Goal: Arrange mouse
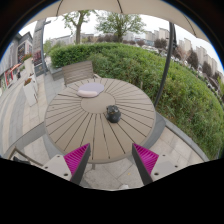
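Note:
A dark mouse (113, 114) lies on a round slatted wooden table (75, 125), right of its middle. A light flat pad (90, 91) lies on the far side of the table. My gripper (111, 160) is open and empty, held above the near edge of the table. Its magenta pads (76, 157) stand wide apart. The mouse lies well beyond the fingers, roughly in line with the gap between them.
A wooden chair (78, 71) stands behind the table. A green hedge (175, 85) curves round the right side. Paved ground (18, 110) lies left and below, with another seat (32, 90) at the left. Trees and buildings stand far off.

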`<state>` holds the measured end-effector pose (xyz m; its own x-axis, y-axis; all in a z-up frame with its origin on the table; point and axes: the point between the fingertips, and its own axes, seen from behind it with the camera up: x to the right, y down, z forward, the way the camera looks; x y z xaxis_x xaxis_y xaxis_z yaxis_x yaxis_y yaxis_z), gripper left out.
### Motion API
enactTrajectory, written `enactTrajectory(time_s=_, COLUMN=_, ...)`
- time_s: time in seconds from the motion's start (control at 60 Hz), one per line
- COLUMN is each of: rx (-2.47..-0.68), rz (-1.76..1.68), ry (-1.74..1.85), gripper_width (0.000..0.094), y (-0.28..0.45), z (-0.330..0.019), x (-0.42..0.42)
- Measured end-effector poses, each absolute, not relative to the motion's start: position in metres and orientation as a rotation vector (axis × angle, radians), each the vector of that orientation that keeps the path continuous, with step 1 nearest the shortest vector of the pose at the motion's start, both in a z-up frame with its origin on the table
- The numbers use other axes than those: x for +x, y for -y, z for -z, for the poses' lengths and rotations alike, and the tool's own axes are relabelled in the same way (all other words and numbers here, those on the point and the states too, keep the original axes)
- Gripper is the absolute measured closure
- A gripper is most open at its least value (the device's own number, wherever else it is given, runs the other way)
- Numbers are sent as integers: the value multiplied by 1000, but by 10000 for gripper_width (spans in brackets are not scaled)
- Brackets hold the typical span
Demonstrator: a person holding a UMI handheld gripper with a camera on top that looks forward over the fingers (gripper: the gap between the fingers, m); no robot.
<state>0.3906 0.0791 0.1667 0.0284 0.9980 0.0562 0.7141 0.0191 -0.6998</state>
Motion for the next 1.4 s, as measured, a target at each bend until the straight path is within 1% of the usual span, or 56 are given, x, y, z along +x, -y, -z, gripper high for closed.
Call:
enactTrajectory(time_s=0.167, rx=-1719, rz=-661, ry=1740, gripper_width=79, y=-82, z=-159, x=374)
enactTrajectory(time_s=0.283, rx=-1705, rz=-700, ry=1731, gripper_width=80, y=-88, z=-145, x=349)
enactTrajectory(time_s=0.467, rx=-1674, rz=-736, ry=1713, gripper_width=80, y=-98, z=-112, x=297)
enactTrajectory(time_s=0.7, rx=-1673, rz=-743, ry=1692, gripper_width=78, y=-104, z=-60, x=226)
enactTrajectory(time_s=0.8, rx=-1685, rz=-762, ry=1697, gripper_width=77, y=-108, z=-32, x=193)
enactTrajectory(time_s=1.05, rx=-1660, rz=-768, ry=1697, gripper_width=79, y=-109, z=6, x=119)
enactTrajectory(time_s=1.183, rx=-1673, rz=-761, ry=1717, gripper_width=77, y=-113, z=17, x=95)
enactTrajectory(time_s=1.317, rx=-1686, rz=-787, ry=1724, gripper_width=78, y=-111, z=18, x=80)
enactTrajectory(time_s=1.4, rx=-1704, rz=-793, ry=1722, gripper_width=101, y=-111, z=18, x=78)
